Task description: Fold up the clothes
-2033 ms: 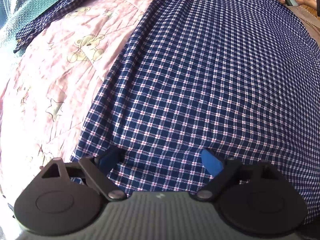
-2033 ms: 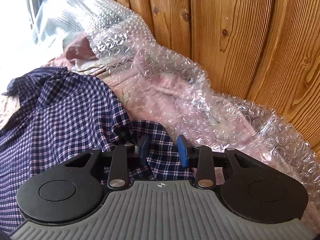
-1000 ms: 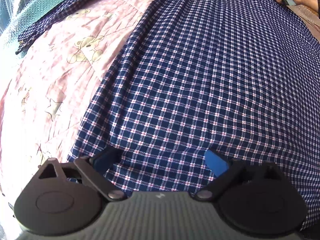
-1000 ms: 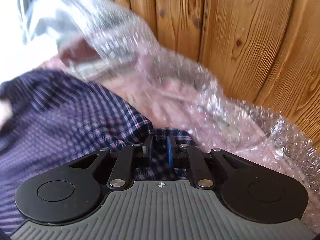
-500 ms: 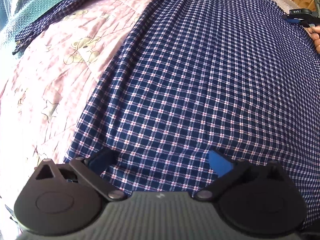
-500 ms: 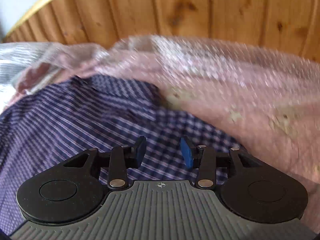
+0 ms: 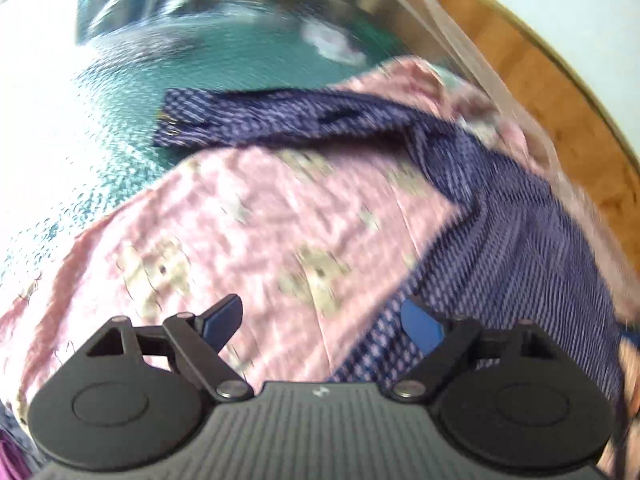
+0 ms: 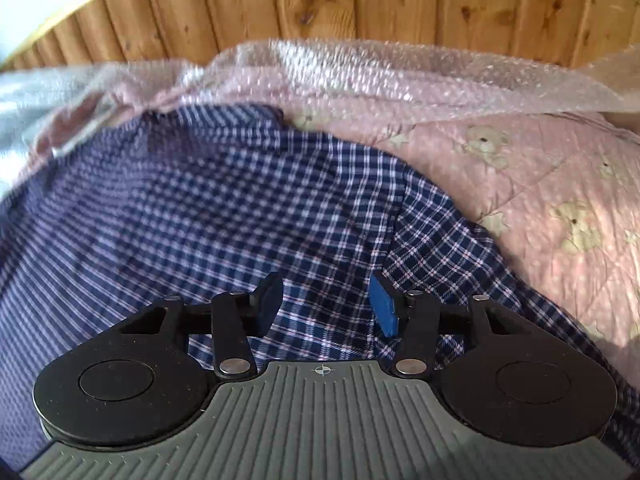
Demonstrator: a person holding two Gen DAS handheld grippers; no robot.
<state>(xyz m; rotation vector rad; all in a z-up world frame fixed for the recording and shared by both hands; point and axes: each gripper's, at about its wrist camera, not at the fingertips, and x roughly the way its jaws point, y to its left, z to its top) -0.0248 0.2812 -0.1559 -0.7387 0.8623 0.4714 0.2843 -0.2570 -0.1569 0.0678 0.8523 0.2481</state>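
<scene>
Ahead of the left gripper (image 7: 322, 322) the pink quilt (image 7: 248, 232) lies flat and bare, open to a pass as far as the checked shirt (image 7: 516, 248) along its right edge and the shirt's sleeve (image 7: 256, 120) stretched across the far side; beyond that lies teal bubble wrap (image 7: 132, 112). Ahead of the right gripper (image 8: 326, 306), whose jaws have just been opening with nothing between them, the shirt (image 8: 224, 208) lies low; bare quilt (image 8: 532, 184) opens to the right; a ridge of bubble wrap (image 8: 400, 68) and the wooden wall (image 8: 360, 0) close off the far side.
</scene>
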